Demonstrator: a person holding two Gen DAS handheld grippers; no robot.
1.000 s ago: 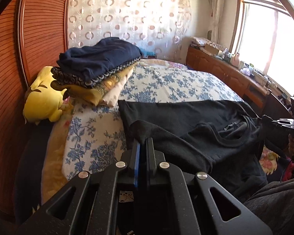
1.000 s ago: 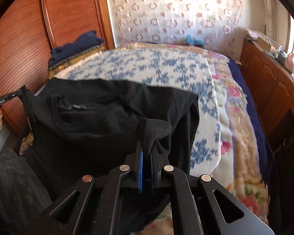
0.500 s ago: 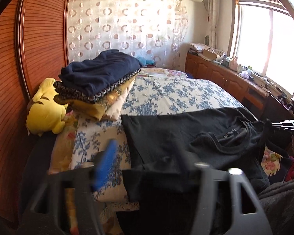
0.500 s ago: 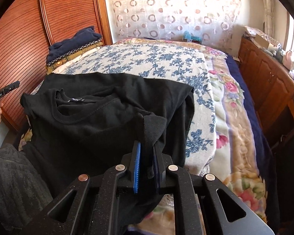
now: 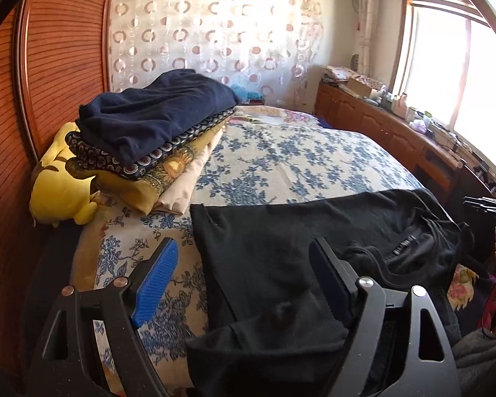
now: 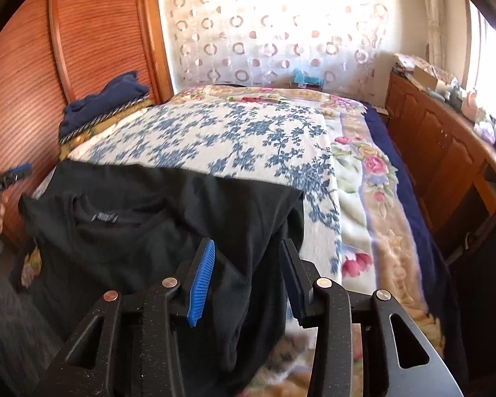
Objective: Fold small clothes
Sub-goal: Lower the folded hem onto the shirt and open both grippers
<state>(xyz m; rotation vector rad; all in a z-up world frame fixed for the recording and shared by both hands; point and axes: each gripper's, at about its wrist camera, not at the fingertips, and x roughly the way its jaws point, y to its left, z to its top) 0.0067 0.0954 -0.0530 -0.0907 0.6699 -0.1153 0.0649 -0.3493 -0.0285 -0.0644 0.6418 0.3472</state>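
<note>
Black shirt released onto bed | left gripper spread wide | right gripper just opening, cloth between

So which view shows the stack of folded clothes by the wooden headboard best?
The left wrist view: the stack of folded clothes sits close and sharp, with the navy top layer, patterned band, yellow and cream layers all distinct. The right wrist view catches only a distant, blurred corner of it at the bed's far left.

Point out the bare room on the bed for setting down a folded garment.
Free: the blue-floral bedspread between the black T-shirt and the far curtain, right of the folded stack. Crowded: the near edge under the shirt and the stack-and-yellow-plush corner.
</note>
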